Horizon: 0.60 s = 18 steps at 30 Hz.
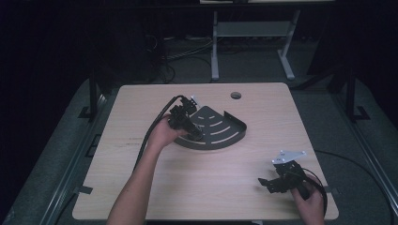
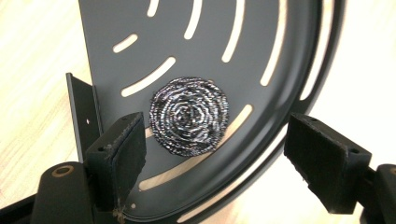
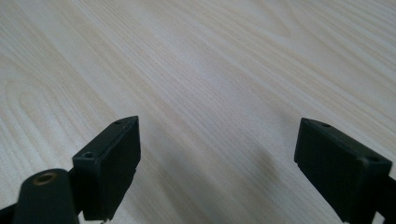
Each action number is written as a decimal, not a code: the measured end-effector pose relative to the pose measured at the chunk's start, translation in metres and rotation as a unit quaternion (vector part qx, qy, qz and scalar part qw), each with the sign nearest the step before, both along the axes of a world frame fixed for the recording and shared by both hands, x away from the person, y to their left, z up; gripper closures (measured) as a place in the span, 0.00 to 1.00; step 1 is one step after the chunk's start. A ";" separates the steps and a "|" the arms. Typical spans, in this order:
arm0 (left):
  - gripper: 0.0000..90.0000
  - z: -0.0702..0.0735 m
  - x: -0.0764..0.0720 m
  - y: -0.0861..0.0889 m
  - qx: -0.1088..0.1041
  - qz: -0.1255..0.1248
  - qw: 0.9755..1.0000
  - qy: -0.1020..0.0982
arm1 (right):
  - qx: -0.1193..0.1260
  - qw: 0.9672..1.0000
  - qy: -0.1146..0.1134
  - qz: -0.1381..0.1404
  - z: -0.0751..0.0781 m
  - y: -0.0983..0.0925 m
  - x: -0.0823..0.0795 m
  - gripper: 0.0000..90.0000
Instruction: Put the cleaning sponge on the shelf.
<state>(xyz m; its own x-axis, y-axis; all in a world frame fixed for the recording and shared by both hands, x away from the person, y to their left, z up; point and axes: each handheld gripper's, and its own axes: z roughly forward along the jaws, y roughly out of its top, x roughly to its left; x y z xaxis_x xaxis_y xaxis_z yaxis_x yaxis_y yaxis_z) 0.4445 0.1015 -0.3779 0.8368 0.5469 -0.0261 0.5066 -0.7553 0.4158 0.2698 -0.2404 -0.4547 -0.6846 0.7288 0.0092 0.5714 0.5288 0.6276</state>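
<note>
Steel scourer (image 2: 188, 115) on slotted tray (image 2: 280, 28), L claw (image 2: 212, 154) over.

A steel scouring pad (image 2: 189, 115) is seen just ahead of the left gripper (image 2: 217, 125), between its parted jaws and nearer the left one; it is laid on a dark slotted tray (image 2: 261, 42), whose curved rim is passed under the right jaw; a pale wooden table (image 3: 196, 60) is spread before the jaws of the right gripper (image 3: 215, 126); a round hole (image 1: 235, 95) is cut in it beyond the tray.
</note>
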 end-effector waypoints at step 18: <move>0.23 0.011 -0.034 0.018 -0.011 -0.002 1.000 -0.014 | -0.002 1.000 0.001 -0.001 0.000 0.001 0.001 0.16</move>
